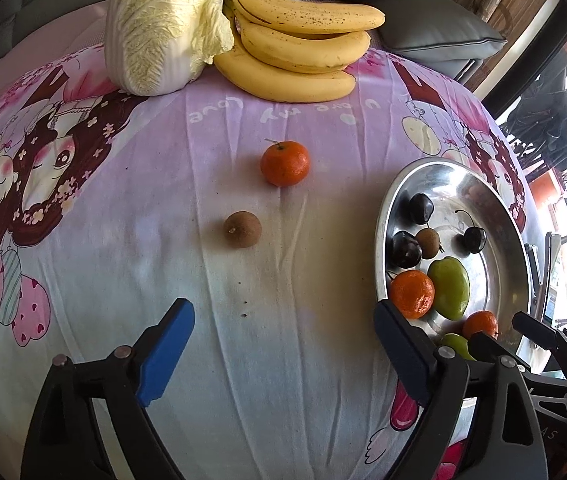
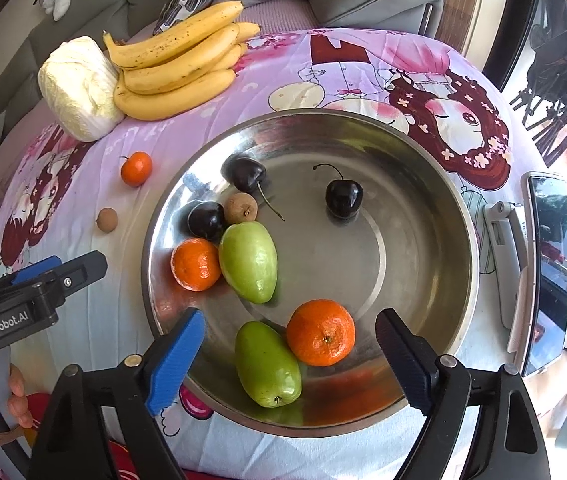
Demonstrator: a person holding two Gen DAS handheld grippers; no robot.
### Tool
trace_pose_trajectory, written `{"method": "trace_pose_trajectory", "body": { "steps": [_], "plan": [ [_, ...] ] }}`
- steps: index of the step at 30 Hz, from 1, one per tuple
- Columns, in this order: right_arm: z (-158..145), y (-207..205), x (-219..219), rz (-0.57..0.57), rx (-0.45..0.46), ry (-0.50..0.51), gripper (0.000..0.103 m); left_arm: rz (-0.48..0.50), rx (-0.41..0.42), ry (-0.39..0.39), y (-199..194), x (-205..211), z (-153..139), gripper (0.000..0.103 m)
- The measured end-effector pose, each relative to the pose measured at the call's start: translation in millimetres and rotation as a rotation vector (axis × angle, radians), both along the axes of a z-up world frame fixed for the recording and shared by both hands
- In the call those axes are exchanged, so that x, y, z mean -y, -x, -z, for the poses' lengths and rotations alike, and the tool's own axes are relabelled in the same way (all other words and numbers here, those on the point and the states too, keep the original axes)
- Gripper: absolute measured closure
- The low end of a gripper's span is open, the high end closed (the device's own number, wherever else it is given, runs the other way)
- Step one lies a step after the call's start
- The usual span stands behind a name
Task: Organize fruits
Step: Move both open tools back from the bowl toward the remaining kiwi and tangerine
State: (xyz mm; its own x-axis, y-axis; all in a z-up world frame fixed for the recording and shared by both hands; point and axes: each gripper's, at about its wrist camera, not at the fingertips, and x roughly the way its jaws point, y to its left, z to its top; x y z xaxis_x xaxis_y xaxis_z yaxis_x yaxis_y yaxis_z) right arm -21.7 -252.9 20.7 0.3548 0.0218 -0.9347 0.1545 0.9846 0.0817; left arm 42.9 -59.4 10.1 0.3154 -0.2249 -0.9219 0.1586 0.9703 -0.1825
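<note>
Steel bowl (image 2: 435, 184) on the table (image 1: 283, 360) held three dark cherries, a longan, two tangerines and two green fruits. Left gripper (image 1: 283, 344) hung over bare cloth, jaws wide apart, empty — a loose tangerine (image 1: 285, 163) and a loose longan (image 1: 242, 229) lay beyond it. Right gripper (image 2: 291, 356) hovered over the bowl's near side, jaws spread and clear of fruit.

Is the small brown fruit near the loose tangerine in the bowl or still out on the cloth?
Out. The brown fruit lies on the cloth, left of the metal bowl, beside the loose tangerine.
</note>
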Motion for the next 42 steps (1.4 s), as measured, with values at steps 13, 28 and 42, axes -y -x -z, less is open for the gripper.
{"method": "trace_pose_trajectory", "body": {
  "steps": [13,28,42],
  "plan": [
    [-1.2,-2.5,-8.4,-0.017,0.026,0.018,0.000,-0.049,0.014,0.010,-7.7,-16.6,2.5,0.010],
    [2.9,-11.2,-31.6,-0.067,0.024,0.020,0.000,-0.105,0.045,0.047,-15.6,-39.2,2.2,0.009],
    [-1.4,-29.3,-64.7,-0.146,0.051,0.015,0.000,-0.166,0.128,0.088,-18.5,-60.0,-4.0,0.009]
  ]
}}
